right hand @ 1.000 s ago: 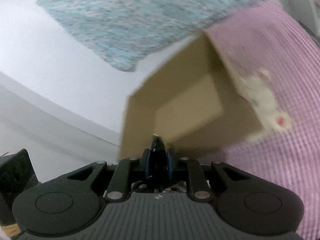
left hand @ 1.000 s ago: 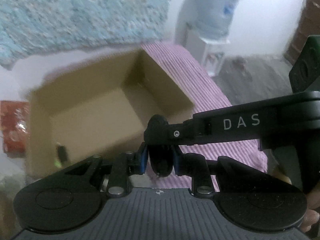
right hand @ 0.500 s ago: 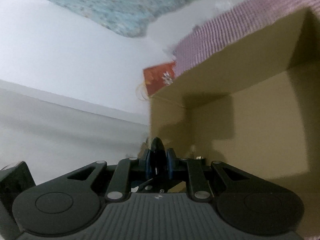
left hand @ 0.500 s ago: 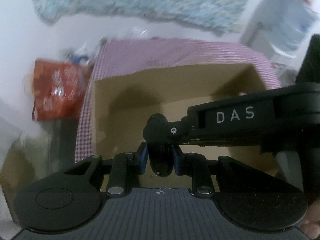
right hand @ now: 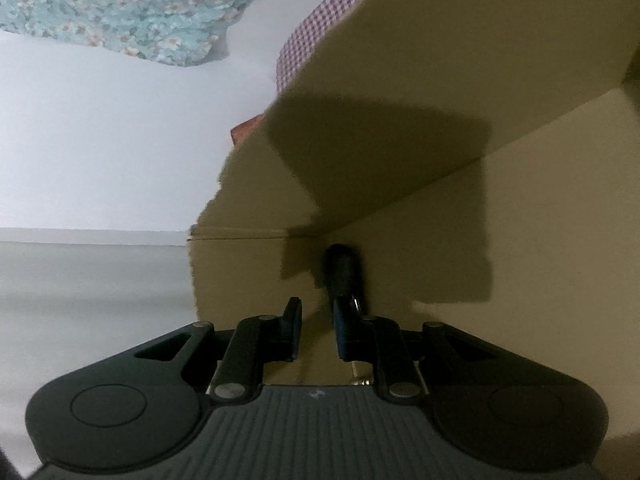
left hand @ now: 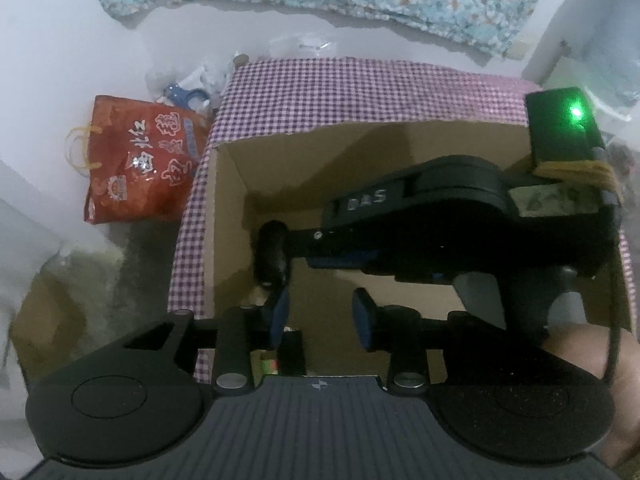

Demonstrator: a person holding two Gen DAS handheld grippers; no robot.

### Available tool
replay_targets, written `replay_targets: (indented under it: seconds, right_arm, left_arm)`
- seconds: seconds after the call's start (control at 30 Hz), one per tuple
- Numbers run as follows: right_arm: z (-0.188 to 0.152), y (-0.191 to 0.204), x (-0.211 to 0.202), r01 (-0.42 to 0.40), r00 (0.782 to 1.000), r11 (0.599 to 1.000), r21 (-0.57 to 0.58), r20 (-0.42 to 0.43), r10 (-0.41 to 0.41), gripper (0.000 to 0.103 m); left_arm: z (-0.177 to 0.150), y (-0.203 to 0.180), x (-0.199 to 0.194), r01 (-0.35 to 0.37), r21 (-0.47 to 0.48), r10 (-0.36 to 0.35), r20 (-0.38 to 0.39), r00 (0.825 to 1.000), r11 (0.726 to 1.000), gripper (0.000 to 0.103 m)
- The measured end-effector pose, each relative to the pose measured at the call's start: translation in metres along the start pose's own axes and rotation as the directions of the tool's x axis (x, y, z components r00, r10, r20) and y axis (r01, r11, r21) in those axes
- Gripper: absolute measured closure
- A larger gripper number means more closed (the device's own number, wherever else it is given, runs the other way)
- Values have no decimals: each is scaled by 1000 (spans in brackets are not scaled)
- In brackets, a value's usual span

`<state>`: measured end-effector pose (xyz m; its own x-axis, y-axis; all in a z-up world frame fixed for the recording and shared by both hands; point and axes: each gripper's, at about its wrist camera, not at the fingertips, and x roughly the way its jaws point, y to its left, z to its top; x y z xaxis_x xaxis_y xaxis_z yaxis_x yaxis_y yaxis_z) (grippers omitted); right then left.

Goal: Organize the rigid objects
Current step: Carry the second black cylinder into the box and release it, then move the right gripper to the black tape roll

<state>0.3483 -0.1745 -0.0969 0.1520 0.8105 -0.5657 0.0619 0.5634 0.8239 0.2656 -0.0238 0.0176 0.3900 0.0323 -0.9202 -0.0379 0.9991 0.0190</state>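
Both grippers, left (left hand: 320,322) and right (right hand: 318,330), are now spread apart, the dark object (left hand: 272,256) released inside the cardboard box (left hand: 228,216). Only the left view shows the red bag (left hand: 140,160).

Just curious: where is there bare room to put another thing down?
Bare checked cloth behind the cardboard box, and box floor right of the black object. Crowded: that object's corner, with the right gripper above.

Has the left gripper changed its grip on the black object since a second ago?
Yes. The left gripper has opened, its jaws now apart inside the cardboard box; the black object leans at its left pad, no longer clamped.
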Motion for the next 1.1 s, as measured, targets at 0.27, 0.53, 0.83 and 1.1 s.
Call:
replay_targets:
  seconds: [0.27,0.53,0.83,1.1]
  right_arm:
    - [-26,1,-86,-74,992,997,-28,100,76,83]
    - [-114,-29,-210,-217,945,973,-77,235,229,83]
    - [-206,-98,-222,-73,948,997,-16,310,75,83]
    - [-225,-117,-177,103,965,994,-20,246,-95,83]
  left_arm:
    - [-19,3,-42,127,-16,-125,68,990,992,60]
    - [-79,1,-94,282,37,-285,120,951,959,57]
    - [-151,-37,-72,361,153,-373,58,926,920,53]
    - [-191,-73,-15,342,237,-340,-52,939,909,53]
